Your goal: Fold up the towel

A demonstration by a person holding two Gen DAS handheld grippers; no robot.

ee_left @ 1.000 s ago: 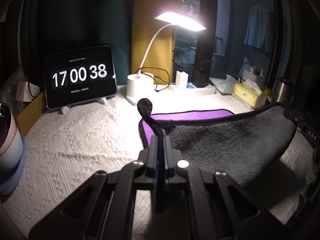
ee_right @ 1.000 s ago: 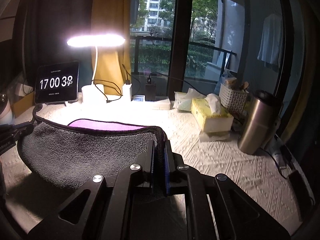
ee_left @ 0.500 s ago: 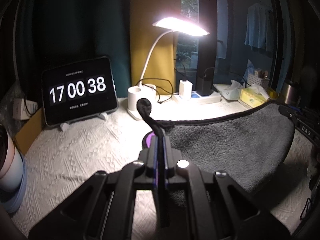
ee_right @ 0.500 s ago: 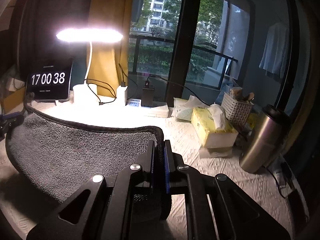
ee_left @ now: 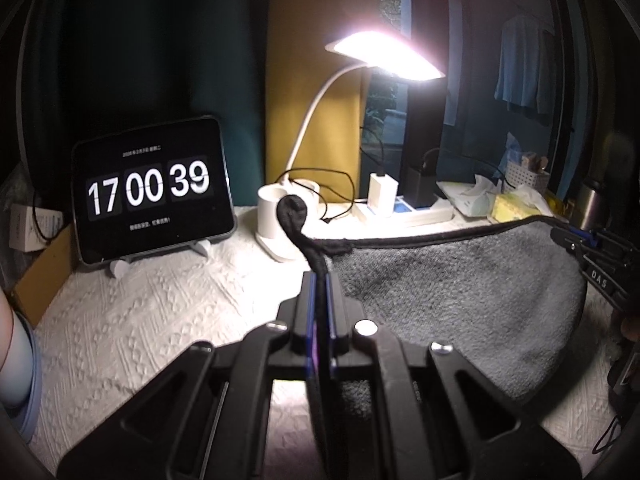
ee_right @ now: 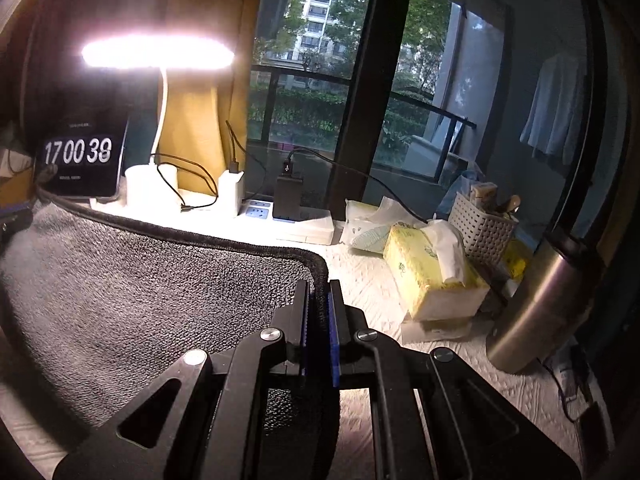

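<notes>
A grey towel point(ee_left: 460, 292) with black edging hangs stretched between my two grippers above the white textured tablecloth point(ee_left: 152, 320). My left gripper point(ee_left: 319, 280) is shut on its left corner, where a black hanging loop point(ee_left: 292, 210) sticks up. My right gripper point(ee_right: 318, 288) is shut on the towel's point(ee_right: 140, 300) right corner. The right gripper also shows at the far right of the left wrist view point(ee_left: 592, 256). The towel's purple side is hidden, save a sliver between my left fingers.
At the back stand a tablet clock point(ee_left: 152, 190), a lit white desk lamp point(ee_left: 384, 56), a power strip with chargers point(ee_right: 288, 216), a yellow tissue box point(ee_right: 432, 276), a white basket point(ee_right: 480, 228) and a steel flask point(ee_right: 536, 300). A pale cup point(ee_left: 16, 364) stands far left.
Both grippers have lifted the towel's front edge higher and further back. The purple underside, seen a second ago, is now hidden behind the raised grey side.
</notes>
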